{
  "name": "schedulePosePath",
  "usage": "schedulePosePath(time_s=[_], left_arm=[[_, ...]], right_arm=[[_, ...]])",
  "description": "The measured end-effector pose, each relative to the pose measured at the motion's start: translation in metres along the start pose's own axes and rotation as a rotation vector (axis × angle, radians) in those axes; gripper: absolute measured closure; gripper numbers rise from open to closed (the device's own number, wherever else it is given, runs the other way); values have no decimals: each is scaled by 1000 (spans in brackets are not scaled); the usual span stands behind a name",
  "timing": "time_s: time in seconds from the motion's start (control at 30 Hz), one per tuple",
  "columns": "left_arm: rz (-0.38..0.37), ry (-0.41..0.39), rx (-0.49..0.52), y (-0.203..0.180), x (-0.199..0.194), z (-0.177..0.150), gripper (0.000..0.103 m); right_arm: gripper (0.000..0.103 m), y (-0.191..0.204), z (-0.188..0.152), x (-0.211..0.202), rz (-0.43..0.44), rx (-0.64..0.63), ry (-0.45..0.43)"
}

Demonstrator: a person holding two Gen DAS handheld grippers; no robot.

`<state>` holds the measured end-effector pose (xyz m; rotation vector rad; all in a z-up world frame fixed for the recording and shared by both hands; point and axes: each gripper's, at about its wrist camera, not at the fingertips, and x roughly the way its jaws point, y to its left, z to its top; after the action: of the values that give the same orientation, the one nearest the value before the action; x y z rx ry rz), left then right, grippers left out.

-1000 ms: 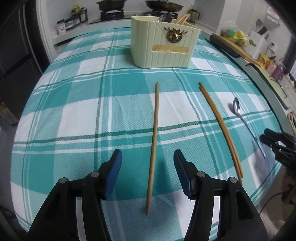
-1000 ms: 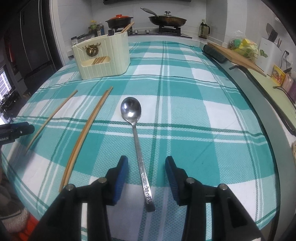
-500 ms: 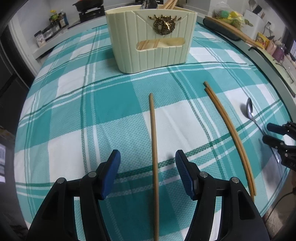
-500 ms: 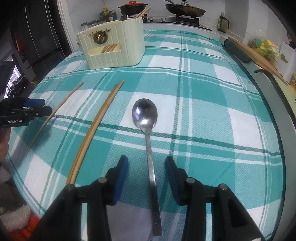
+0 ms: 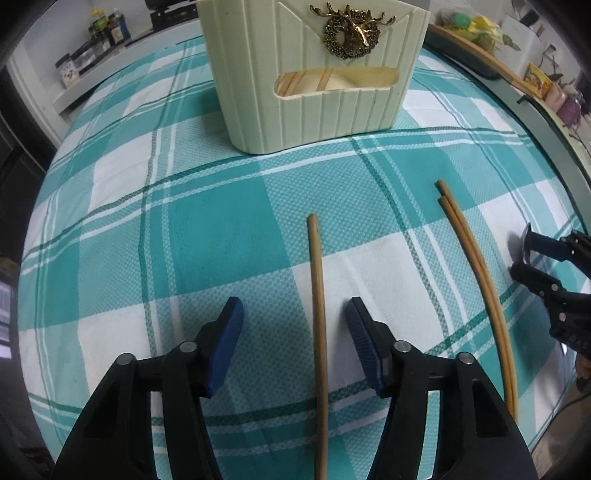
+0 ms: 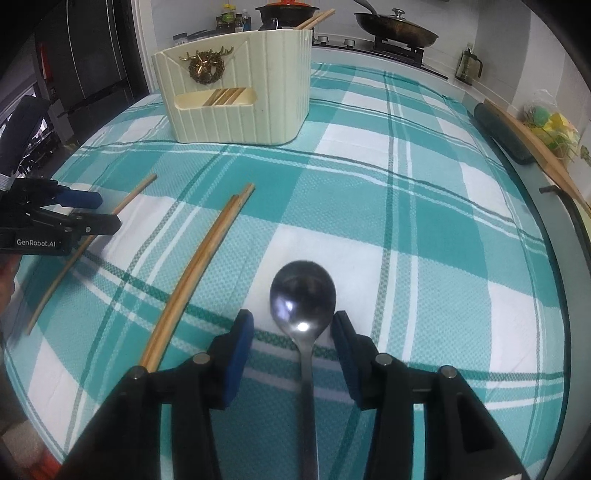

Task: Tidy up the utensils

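Your left gripper sits low over the teal plaid tablecloth, pointing toward the cream utensil holder at 12 o'clock. Its jaws are spread wide and grip nothing. A single chopstick lies lengthwise in the gap between the blue pads, nearer the right pad than the left, and neither pad touches it. Its far tip reaches toward the holder but stops well short of it.

At 2 o'clock from that gripper, a pair of chopsticks lies side by side, the two sticks touching along most of their length. Beyond them, at 3 o'clock, your right gripper shows at the edge of the left wrist view.

Your right gripper is also held low and level, with its jaws apart and nothing clamped. The steel spoon lies between its pads, bowl up and pointing to 12 o'clock, the handle running back under the gripper body. The pad tips flank the base of the bowl; whether they touch it, you cannot tell from this angle.

In the right wrist view, the holder stands at 11 o'clock, well apart from the spoon, with more chopsticks sticking out of its top. Behind it, a pan rests on the stove.
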<state>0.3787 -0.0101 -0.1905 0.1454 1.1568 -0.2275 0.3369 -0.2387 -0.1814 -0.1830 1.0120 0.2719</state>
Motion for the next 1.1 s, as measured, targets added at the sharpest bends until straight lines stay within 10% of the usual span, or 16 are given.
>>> schedulePosePath(time_s=[0.17,1.1], left_arm=[[-6,-11,12,-6,1,7,96],[-121,-479,-151,19,-202,-36,99]], right_arm=[[67,-1,8,6,-11,4,-20],[67,-8,9,-154,65,114,-367]])
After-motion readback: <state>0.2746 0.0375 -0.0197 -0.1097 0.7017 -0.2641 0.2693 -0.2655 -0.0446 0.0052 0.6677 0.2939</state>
